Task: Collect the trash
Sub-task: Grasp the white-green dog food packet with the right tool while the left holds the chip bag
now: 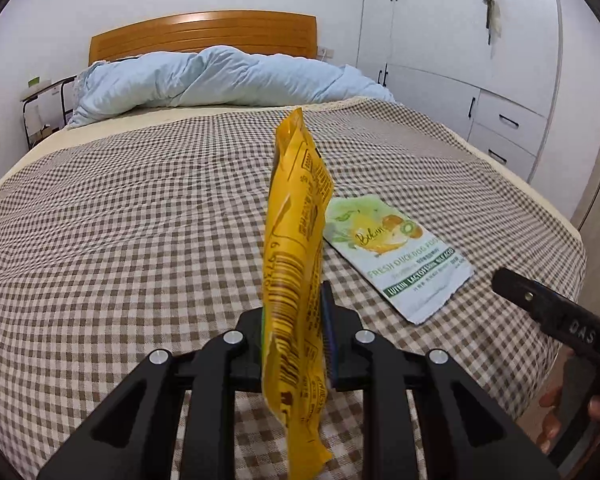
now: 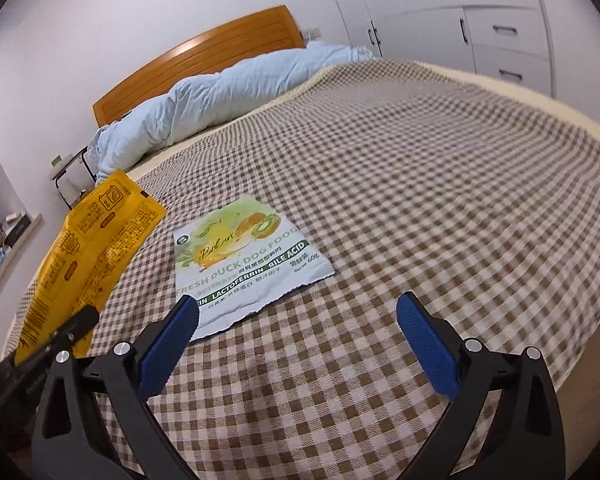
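Now, left gripper (image 1: 296,344) clamping yellow packet (image 1: 296,240), right gripper (image 2: 296,320) spread above dog-food pouch (image 2: 244,256)

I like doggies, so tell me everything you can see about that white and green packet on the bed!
The white packet is a flat, empty-looking dog food pouch of shiny plastic. It shows yellow and green fruit pictures, the words FRESH DUCK DOG FOOD, and a green stripe. Its near edge looks torn open and jagged. It lies face up on the checked bedspread, touching nothing else.
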The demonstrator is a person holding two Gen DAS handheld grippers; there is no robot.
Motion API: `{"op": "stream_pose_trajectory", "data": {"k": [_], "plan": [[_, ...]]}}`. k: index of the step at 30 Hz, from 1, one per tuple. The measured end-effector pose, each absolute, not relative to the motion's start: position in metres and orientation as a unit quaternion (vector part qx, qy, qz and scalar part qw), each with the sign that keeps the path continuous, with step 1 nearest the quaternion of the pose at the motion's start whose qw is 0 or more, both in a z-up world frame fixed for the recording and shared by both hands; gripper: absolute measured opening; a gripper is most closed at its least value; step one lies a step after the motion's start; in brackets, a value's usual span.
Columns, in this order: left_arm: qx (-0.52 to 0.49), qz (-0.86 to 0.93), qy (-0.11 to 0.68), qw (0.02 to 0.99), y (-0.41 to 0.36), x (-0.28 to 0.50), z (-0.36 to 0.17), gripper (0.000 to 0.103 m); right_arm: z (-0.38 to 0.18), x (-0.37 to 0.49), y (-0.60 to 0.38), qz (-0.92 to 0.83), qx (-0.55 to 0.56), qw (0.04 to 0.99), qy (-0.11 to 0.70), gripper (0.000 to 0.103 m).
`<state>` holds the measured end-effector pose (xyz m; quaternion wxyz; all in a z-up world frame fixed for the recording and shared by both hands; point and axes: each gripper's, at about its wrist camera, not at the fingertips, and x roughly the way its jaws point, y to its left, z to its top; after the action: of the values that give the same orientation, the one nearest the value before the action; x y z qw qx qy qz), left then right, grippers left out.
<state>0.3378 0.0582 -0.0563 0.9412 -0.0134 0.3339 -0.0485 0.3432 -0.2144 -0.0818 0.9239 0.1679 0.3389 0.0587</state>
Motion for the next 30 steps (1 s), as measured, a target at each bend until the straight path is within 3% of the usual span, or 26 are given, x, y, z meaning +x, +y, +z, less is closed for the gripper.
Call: {"op": "stream_pose_trajectory", "data": {"k": [8, 20, 21, 22, 23, 30], "plan": [[-0.017, -0.033, 0.345, 0.938, 0.055, 0.343, -0.063, 0.018, -0.099, 0.366, -0.215, 0.092, 0.248, 0.887, 0.377, 0.095], [-0.025, -0.027, 0.346, 0.938, 0.053, 0.352, -0.063, 0.018, -0.101, 0.379, -0.185, 0.051, 0.257, 0.894, 0.363, 0.095], [-0.024, -0.027, 0.345, 0.938, 0.054, 0.352, -0.063, 0.018, -0.101, 0.382, -0.185, 0.062, 0.275, 0.888, 0.364, 0.089], [-0.024, -0.027, 0.345, 0.938, 0.055, 0.352, -0.062, 0.018, -0.102, 0.386, -0.185, 0.066, 0.286, 0.883, 0.367, 0.073], [-0.024, -0.025, 0.346, 0.938, 0.056, 0.353, -0.062, 0.018, -0.104, 0.390, -0.185, 0.065, 0.293, 0.878, 0.374, 0.066], [-0.030, -0.013, 0.355, 0.934, 0.060, 0.359, -0.065, 0.018, -0.107, 0.404, -0.186, 0.060, 0.337, 0.862, 0.375, 0.062]]}}
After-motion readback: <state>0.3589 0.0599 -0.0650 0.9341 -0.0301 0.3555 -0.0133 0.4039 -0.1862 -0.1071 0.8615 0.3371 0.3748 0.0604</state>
